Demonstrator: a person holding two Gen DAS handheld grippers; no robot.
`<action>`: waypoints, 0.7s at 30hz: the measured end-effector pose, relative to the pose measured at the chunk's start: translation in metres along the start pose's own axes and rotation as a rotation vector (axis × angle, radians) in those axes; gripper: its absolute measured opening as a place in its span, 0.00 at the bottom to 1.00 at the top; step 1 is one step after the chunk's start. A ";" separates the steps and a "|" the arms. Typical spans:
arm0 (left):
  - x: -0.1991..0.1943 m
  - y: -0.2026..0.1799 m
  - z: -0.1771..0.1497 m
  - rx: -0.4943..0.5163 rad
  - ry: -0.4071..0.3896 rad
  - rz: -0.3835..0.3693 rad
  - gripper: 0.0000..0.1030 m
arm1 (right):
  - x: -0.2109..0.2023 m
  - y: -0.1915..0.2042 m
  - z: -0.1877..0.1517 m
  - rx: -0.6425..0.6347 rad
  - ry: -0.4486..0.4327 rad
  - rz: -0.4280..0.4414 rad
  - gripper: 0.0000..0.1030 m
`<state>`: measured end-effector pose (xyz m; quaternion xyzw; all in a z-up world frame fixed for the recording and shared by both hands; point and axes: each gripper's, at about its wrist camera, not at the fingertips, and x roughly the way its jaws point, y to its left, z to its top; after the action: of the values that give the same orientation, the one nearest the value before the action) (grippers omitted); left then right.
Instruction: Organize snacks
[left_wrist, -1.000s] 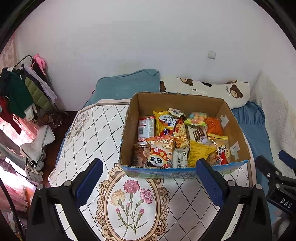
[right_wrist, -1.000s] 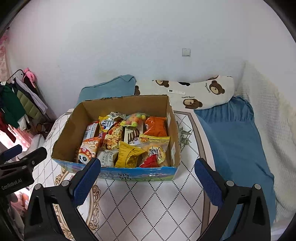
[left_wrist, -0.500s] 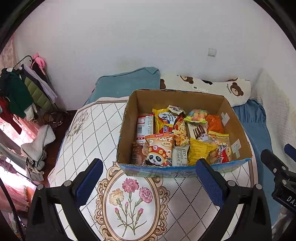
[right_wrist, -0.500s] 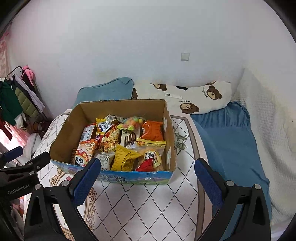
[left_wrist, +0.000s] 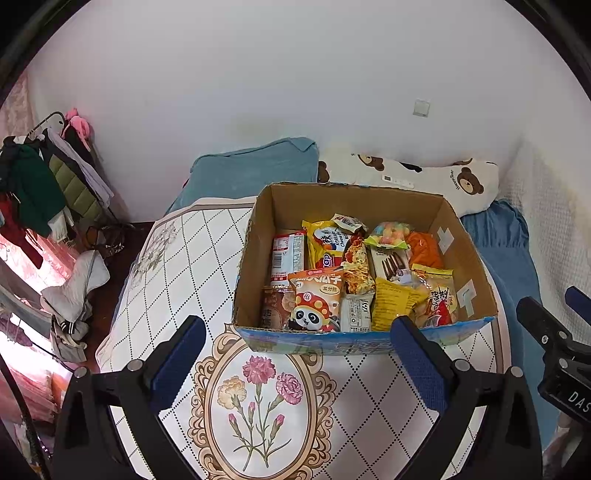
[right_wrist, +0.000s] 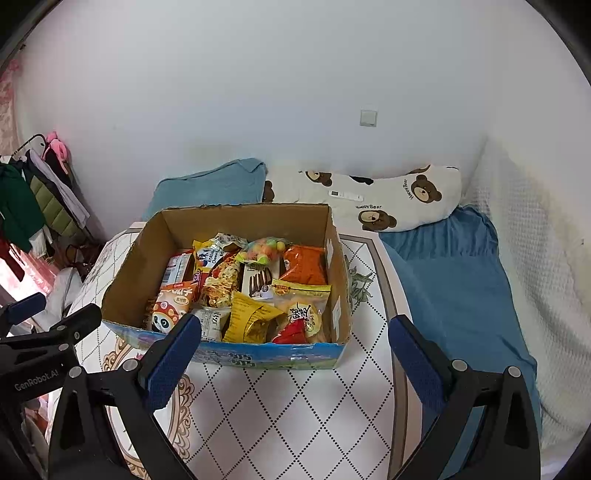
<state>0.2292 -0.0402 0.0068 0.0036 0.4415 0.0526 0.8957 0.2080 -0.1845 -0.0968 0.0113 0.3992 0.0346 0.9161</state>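
Both sets of jaws stand spread wide with nothing between them: the left gripper (left_wrist: 298, 360) and the right gripper (right_wrist: 294, 356) each hang above a patterned cloth (left_wrist: 192, 266), short of the box. That cloth, white with a dotted diamond grid and an oval frame of painted flowers (left_wrist: 260, 384), covers a round table (right_wrist: 400, 354). Behind the table a bed runs along a white wall (right_wrist: 258, 92), with a blue sheet (right_wrist: 450, 280), a teal pillow (left_wrist: 255, 170) and a bear-print pillow (right_wrist: 388, 195); a small white remote-like device lies on the bear pillow. A light switch (right_wrist: 368, 117) sits on the wall above it. A clothes rack (left_wrist: 40, 173) hung with jackets stands at the far left.

An open cardboard box (left_wrist: 373, 201) rests on the cloth, packed with snack packets: a panda bag (left_wrist: 317, 299), a yellow bag (right_wrist: 251, 317), an orange bag (right_wrist: 304, 264), a box of chocolate sticks (left_wrist: 389, 260) and a pouch of coloured sweets (right_wrist: 264, 248). In the left wrist view the box lies ahead and toward the right finger, whose tip overlaps its blue front edge. In the right wrist view it lies ahead and leftward, the left fingertip overlapping that same edge.
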 end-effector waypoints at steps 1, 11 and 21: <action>-0.001 0.000 0.000 0.000 -0.001 0.001 0.99 | -0.001 0.000 0.000 0.001 0.000 0.001 1.00; -0.006 -0.001 0.001 0.003 -0.007 -0.003 0.99 | -0.007 0.002 0.001 0.001 -0.012 -0.002 1.00; -0.009 -0.002 0.001 0.009 -0.015 -0.010 0.99 | -0.012 0.002 0.002 0.001 -0.019 -0.002 1.00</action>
<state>0.2242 -0.0435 0.0143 0.0057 0.4352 0.0463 0.8991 0.2018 -0.1833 -0.0866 0.0118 0.3906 0.0335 0.9199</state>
